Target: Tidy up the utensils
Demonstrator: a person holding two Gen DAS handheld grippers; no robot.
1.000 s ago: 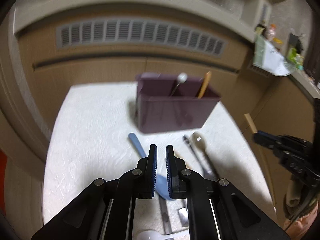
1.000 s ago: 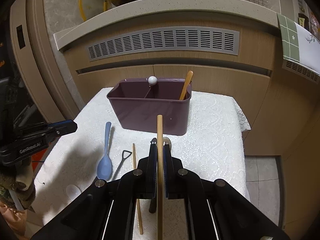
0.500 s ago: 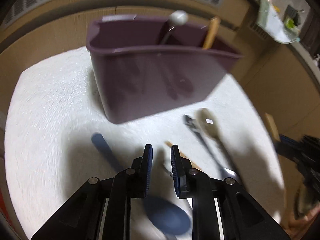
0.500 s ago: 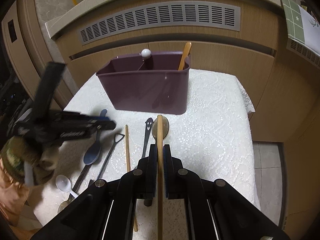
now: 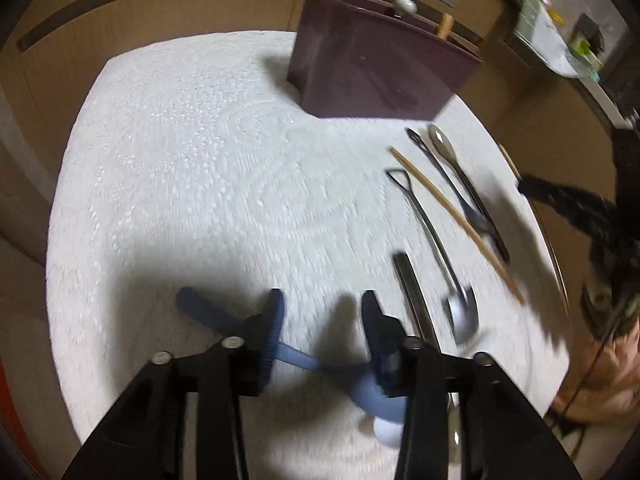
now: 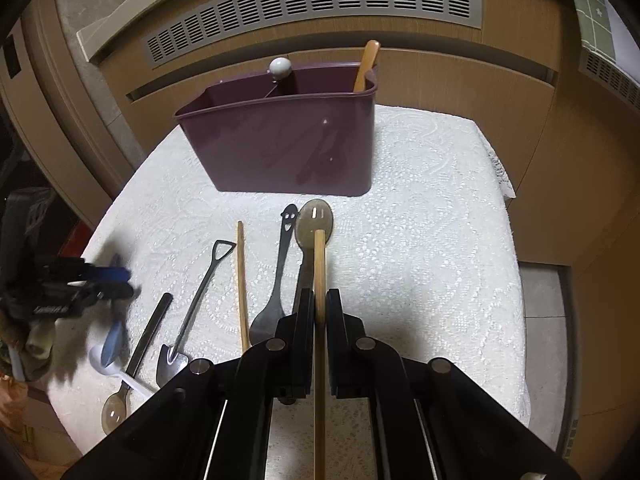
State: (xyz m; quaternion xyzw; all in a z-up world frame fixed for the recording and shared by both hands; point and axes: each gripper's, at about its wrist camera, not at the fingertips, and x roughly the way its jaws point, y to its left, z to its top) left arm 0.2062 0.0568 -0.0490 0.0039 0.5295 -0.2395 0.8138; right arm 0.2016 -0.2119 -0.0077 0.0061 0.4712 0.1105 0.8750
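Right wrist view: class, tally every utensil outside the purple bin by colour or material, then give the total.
Wooden sticks: 2
Blue spoon: 1
White spoon: 1
Dark metal utensils: 4
Total: 8

Dark purple plastic caddy [image 6: 280,148]. White lace-pattern tablecloth [image 6: 420,264]. Blue plastic spoon [image 5: 296,356]. Pale wooden chopstick [image 6: 241,280], loose. Black smiley-face metal spoon [image 6: 280,268]. Black grippers, blue pads [image 5: 274,332]. Beige slatted vent grille [image 6: 312,4].
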